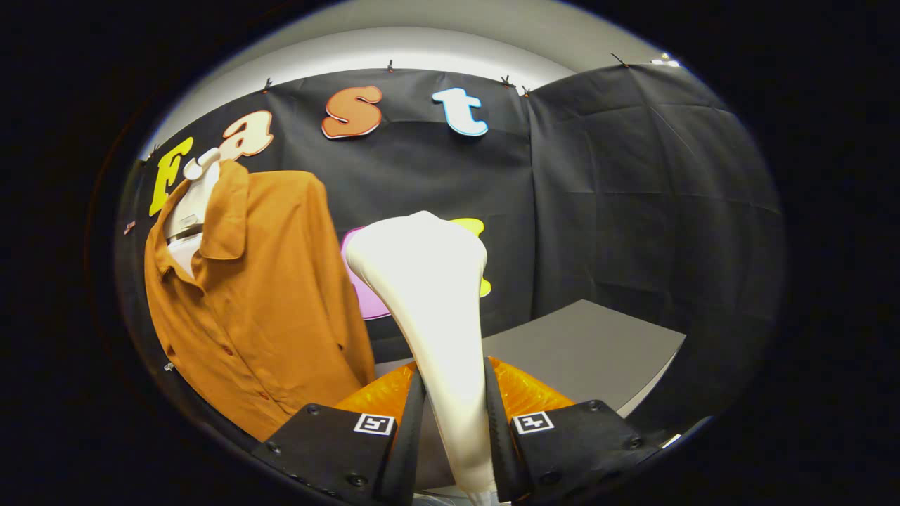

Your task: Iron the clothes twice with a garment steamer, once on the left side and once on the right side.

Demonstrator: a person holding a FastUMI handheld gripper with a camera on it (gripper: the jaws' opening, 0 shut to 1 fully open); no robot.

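Here, one steamer (429, 295) clamped between gripper (453, 429) fingers, one shirt (267, 309) alongside.

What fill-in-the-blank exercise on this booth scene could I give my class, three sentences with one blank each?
1. The gripper has both fingers pressed on the handle of the white ____.
2. The shirt hanging on the hanger is ____ in colour.
3. Beyond the fingers, the grey table stands against the booth's ____ cloth wall.

Missing words: garment steamer; orange-brown; black
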